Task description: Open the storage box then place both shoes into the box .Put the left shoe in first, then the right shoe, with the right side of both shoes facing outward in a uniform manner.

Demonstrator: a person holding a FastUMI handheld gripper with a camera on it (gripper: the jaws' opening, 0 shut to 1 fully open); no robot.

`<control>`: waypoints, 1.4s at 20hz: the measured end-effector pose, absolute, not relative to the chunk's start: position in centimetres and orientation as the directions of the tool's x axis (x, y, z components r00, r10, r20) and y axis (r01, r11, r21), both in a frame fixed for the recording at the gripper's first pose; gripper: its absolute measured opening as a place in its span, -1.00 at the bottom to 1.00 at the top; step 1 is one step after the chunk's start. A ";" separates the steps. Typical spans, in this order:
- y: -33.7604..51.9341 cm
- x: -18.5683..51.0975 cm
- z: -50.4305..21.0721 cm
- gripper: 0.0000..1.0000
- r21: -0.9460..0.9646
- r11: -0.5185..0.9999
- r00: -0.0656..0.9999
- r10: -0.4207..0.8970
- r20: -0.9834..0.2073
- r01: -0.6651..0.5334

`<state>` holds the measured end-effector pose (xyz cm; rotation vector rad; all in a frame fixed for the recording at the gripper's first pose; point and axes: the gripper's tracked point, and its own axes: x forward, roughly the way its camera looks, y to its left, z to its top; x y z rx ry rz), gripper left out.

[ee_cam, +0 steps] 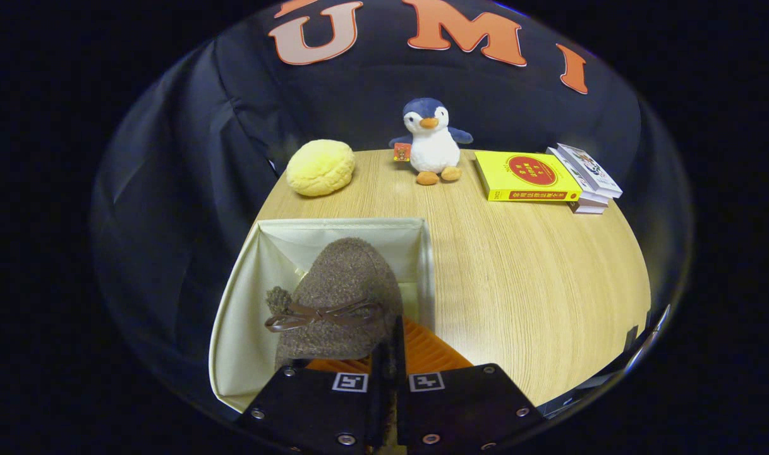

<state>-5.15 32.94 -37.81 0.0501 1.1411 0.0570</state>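
A brown fuzzy shoe [340, 284] with a thin brown bow across its top hangs toe-forward over the open cream storage box [245, 341]. The box stands on the wooden table at its left edge, directly under and ahead of the fingers. My gripper [393, 338] is shut, its fingers pinching the shoe's right-hand rim near the heel. The shoe's toe reaches toward the box's far wall [340, 226]. The shoe hides most of the box floor, so I cannot tell what lies under it.
Bare wooden table [523, 278] stretches to the right of the box. Along the back stand a round yellow plush [321, 167], a penguin toy [431, 142], a yellow book [526, 178] and a small stack of books [587, 180].
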 end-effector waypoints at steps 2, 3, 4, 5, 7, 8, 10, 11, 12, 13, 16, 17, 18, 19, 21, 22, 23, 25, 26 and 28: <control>33.3 -5.3 -38.1 -0.72 0.045 0.998 0.402 0.057 -0.914 -0.041; 33.5 -5.6 -38.3 -0.68 0.038 0.998 0.391 0.054 -0.919 -0.048; 33.6 -6.1 -38.4 -0.59 0.034 0.997 0.380 0.056 -0.923 -0.063; 33.7 -6.4 -38.3 -0.55 0.042 0.996 0.373 0.066 -0.925 -0.074; 33.9 -7.6 -37.9 -0.49 0.073 0.994 0.346 0.098 -0.933 -0.083; 33.9 -8.2 -37.4 -0.46 0.097 0.991 0.329 0.123 -0.936 -0.092; 33.7 -8.6 -36.1 -0.41 0.147 0.983 0.336 0.178 -0.925 -0.113; 33.4 -8.4 -35.1 -0.38 0.163 0.978 0.357 0.199 -0.913 -0.127; 32.6 -8.2 -34.0 -0.33 0.173 0.975 0.379 0.214 -0.900 -0.139; 32.1 -7.9 -33.0 -0.31 0.191 0.971 0.402 0.235 -0.885 -0.147; 28.6 -6.2 -30.5 -0.26 0.177 0.972 0.500 0.231 -0.835 -0.153; 26.5 -5.8 -30.0 -0.23 0.140 0.978 0.532 0.202 -0.823 -0.156; 25.2 -5.4 -29.4 -0.17 0.133 0.978 0.561 0.200 -0.803 -0.158; 24.1 -5.3 -28.8 -0.14 0.142 0.978 0.582 0.204 -0.787 -0.151; 21.8 -4.8 -27.4 -0.05 0.171 0.975 0.630 0.221 -0.745 -0.140; 20.3 -4.3 -26.4 0.04 0.170 0.975 0.661 0.221 -0.717 -0.142; 18.4 -4.0 -25.5 0.11 0.151 0.978 0.691 0.206 -0.692 -0.141; 15.1 -3.1 -23.5 0.29 0.109 0.983 0.750 0.181 -0.637 -0.145; 13.6 -2.9 -22.5 0.40 0.098 0.985 0.771 0.173 -0.612 -0.144; 10.9 -2.3 -20.6 0.56 0.085 0.988 0.814 0.157 -0.560 -0.133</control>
